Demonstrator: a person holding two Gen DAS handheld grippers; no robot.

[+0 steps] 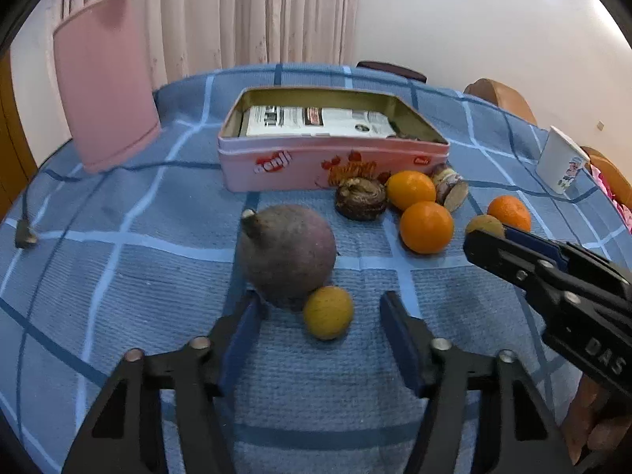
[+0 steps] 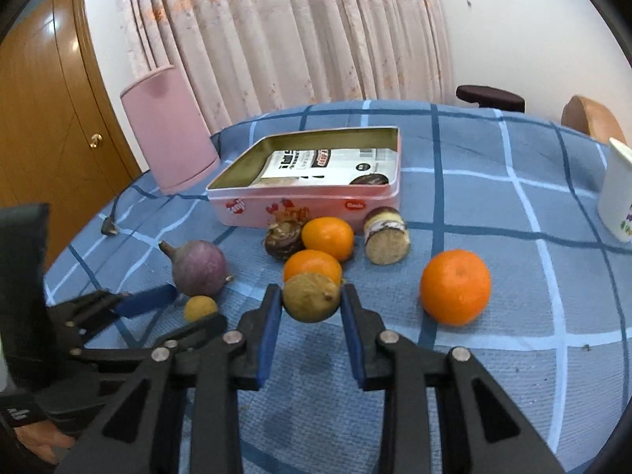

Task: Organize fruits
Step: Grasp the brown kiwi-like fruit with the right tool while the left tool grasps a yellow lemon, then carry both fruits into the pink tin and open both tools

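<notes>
Clamping brown fruit (image 2: 311,297): right hand-held gripper (image 2: 311,316)

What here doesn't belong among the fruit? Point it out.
Two snack cakes sit among the oranges in front of the pink tin: a chocolate swirl cake and a cut, cream-filled roll. Also, a purple root vegetable lies left of them. Nothing looks spilled.

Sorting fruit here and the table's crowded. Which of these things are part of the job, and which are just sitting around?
Job:
oranges
brownish fruit, between the right tool's fingers
small yellow fruit, ahead of the open left tool
purple round fruit
pink tin, likely the container

Lying about:
cake roll
chocolate pastry
cup
pink bin
cable
</notes>
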